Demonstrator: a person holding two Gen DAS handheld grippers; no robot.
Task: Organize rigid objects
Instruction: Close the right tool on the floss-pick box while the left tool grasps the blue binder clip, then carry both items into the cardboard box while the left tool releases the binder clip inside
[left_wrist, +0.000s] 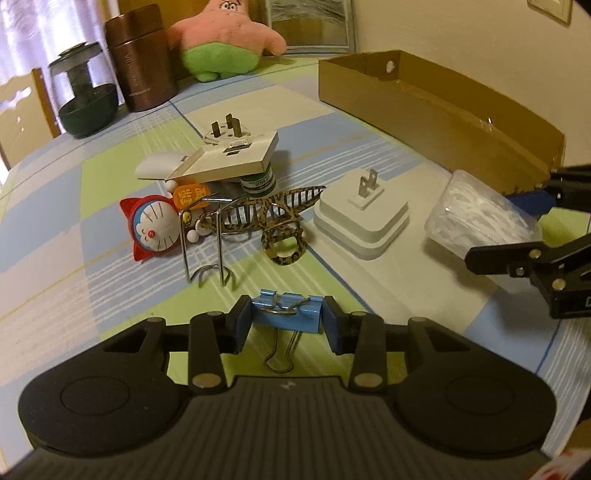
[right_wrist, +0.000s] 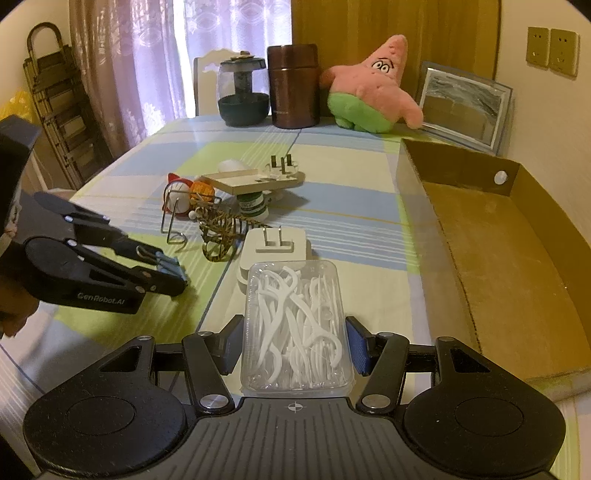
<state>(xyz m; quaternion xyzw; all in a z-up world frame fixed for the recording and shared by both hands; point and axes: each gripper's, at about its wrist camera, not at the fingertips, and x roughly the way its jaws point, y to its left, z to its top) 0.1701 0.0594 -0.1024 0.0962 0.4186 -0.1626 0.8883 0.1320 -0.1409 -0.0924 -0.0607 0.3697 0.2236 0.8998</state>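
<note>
My left gripper (left_wrist: 286, 325) is shut on a blue binder clip (left_wrist: 286, 315), its pads touching both ends, low over the checked tablecloth. My right gripper (right_wrist: 295, 347) straddles a clear box of white floss picks (right_wrist: 295, 325); the pads sit close to its sides with slim gaps showing. A white plug adapter (left_wrist: 362, 218) stands just beyond the box. A pile holds a Doraemon toy (left_wrist: 155, 229), a leopard hair claw (left_wrist: 266, 218), a wire stand (left_wrist: 207, 251), a beige switch plate (left_wrist: 229, 158) and a small green bottle (left_wrist: 258, 182). The brown cardboard box (right_wrist: 509, 266) lies at the right.
At the table's far end stand a dark glass jar (right_wrist: 242, 92), a brown canister (right_wrist: 293, 86), a pink Patrick plush (right_wrist: 373, 92) and a framed picture (right_wrist: 465, 107) against the wall. A folded trolley (right_wrist: 55, 110) stands left of the table.
</note>
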